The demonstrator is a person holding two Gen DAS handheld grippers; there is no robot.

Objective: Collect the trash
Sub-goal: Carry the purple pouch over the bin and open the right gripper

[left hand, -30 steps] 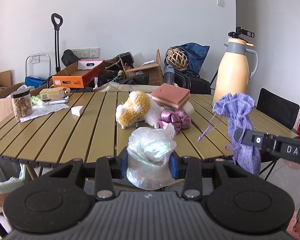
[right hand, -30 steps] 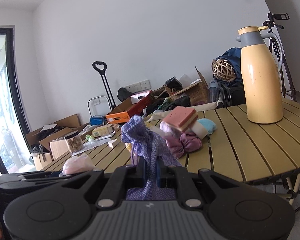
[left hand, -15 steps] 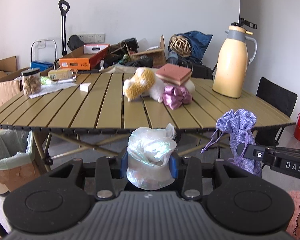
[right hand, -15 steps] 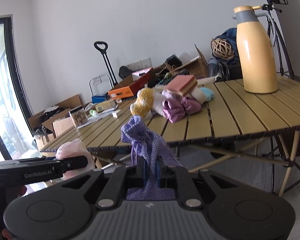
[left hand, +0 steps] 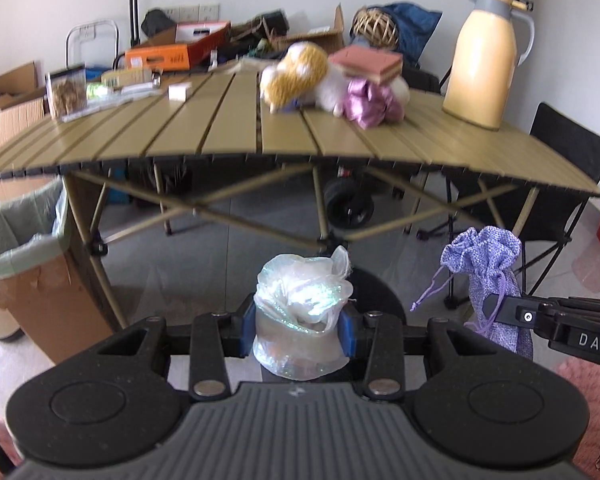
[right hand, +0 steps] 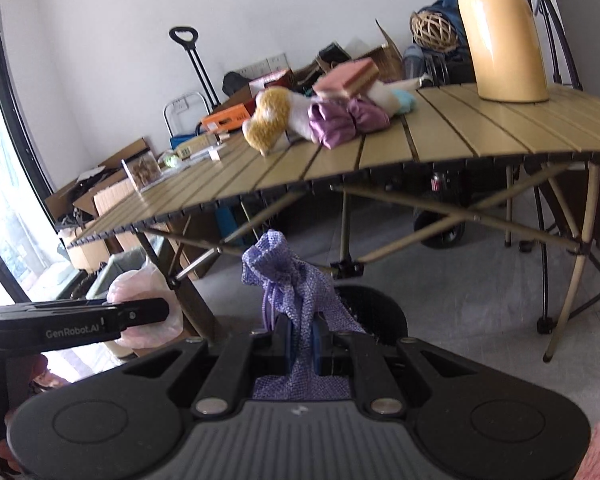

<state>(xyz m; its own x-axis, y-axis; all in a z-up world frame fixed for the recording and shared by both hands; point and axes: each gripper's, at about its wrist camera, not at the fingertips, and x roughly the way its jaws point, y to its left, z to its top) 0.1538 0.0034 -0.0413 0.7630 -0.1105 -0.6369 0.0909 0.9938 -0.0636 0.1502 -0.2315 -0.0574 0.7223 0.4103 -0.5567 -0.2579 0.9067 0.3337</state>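
At far left, a cardboard bin (left hand: pixel 28 264) lined with a pale green bag is standing on the floor beside the leg of the slatted counter (left hand: pixel 236 128). In the middle of the left wrist view, the left claw (left hand: pixel 299 330) is gripping a crumpled clear plastic bag (left hand: pixel 302 308) between its blue pads, held in the air below the counter's edge. The plastic looks very light, soft and slippery, so a hold across its bunched middle, as here, probably suits it better than a hold on a loose edge. Further right, the right claw (right hand: pixel 300 342) is closed on a purple drawstring pouch (right hand: pixel 290 280), pinching the woven cloth below its gathered neck, with the cords dangling. The pouch seems limp and light, and its rough weave should resist slipping. On the counter behind are lying a plush toy (left hand: pixel 296 74), a pink sponge (left hand: pixel 366 65) and a purple satin bundle (left hand: pixel 374 102), with a tall cream thermos jug (left hand: pixel 484 56) standing at the right end. Both held items appear ready for carrying leftward to the bin.
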